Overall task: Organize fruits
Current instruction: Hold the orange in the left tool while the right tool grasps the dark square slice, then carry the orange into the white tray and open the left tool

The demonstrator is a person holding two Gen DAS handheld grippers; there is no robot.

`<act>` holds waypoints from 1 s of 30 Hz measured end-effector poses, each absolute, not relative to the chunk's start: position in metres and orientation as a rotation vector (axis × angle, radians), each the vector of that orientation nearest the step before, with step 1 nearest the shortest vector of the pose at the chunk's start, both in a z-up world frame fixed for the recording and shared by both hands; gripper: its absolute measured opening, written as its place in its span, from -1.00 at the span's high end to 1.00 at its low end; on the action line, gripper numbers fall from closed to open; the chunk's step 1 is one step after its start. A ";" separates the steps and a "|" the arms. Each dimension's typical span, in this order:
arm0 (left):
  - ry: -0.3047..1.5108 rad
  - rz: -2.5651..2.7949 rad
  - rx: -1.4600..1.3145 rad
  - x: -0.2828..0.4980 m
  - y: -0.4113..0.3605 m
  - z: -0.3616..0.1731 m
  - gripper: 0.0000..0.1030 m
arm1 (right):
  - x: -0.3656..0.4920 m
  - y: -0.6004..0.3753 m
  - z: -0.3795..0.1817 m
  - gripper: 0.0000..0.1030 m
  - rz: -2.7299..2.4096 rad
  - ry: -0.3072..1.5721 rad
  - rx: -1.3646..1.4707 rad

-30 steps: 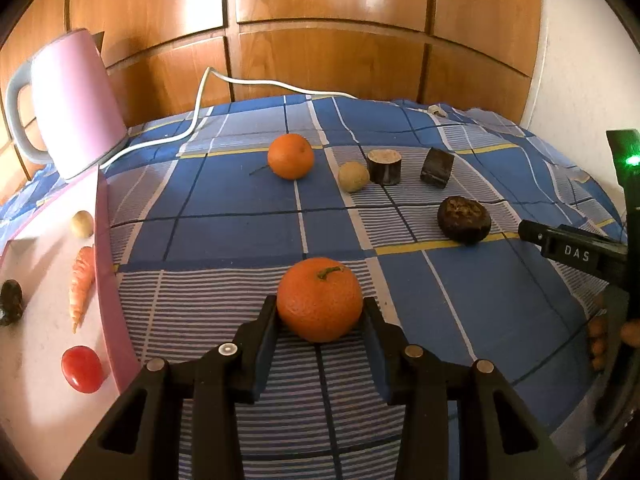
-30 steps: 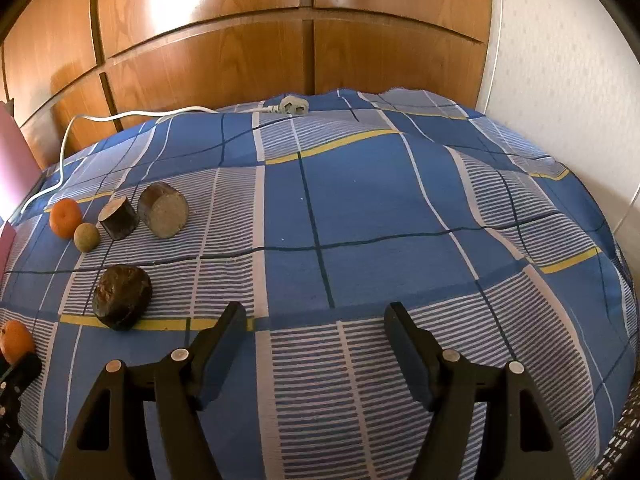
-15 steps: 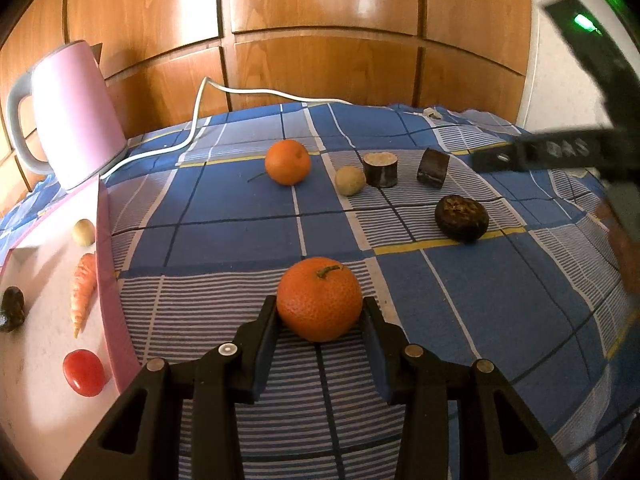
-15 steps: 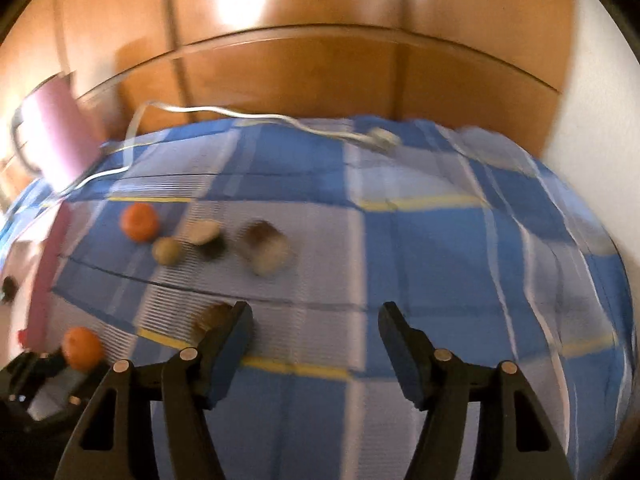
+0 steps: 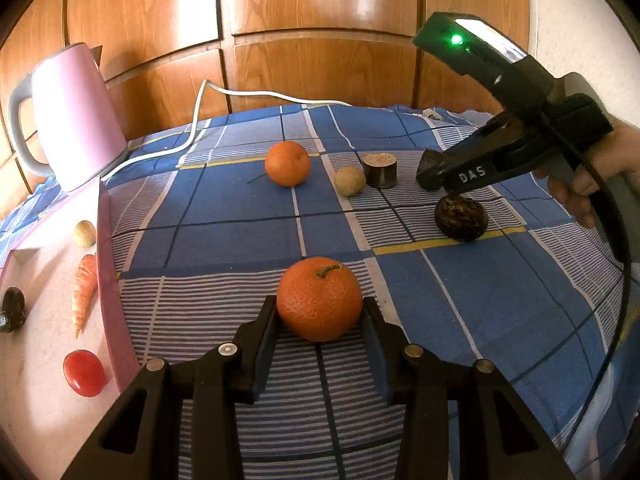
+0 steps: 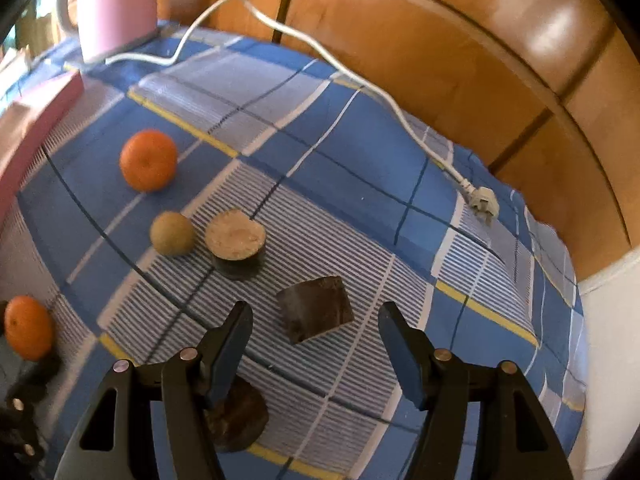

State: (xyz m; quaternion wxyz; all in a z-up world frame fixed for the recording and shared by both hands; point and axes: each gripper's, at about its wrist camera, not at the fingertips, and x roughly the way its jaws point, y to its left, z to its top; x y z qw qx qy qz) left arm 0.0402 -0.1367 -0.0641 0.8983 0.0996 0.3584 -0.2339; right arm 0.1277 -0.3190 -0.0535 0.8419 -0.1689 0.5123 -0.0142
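Note:
My left gripper (image 5: 319,312) is shut on an orange tangerine (image 5: 319,298) just above the blue checked cloth. A second tangerine (image 5: 287,163), a small tan fruit (image 5: 349,181), a dark cylinder with a pale top (image 5: 379,170) and a dark round wrinkled fruit (image 5: 461,219) lie farther back. My right gripper (image 6: 314,322) is open above a dark brown block (image 6: 314,312), which lies between its fingers. The right gripper also shows in the left wrist view (image 5: 430,172), over the dark round fruit.
A pink tray (image 5: 108,280) at the left holds a carrot (image 5: 84,288), a red tomato (image 5: 84,372), a tan ball (image 5: 84,233) and a dark piece (image 5: 12,308). A pink kettle (image 5: 72,120) with white cord (image 5: 196,120) stands at the back left. Wooden panels stand behind.
My right gripper has swung left and forward, from over bare cloth to above the dark block. My left gripper still holds the tangerine in the same place.

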 end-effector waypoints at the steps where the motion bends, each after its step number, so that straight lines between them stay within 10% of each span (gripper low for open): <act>1: 0.741 -0.484 0.207 0.040 -0.137 -0.064 0.18 | 0.129 -0.320 -0.055 0.24 -0.020 1.092 -0.368; 30: 0.827 -0.429 -0.251 0.065 -0.045 0.020 0.25 | 0.107 -0.377 0.007 0.25 -0.124 0.886 -0.194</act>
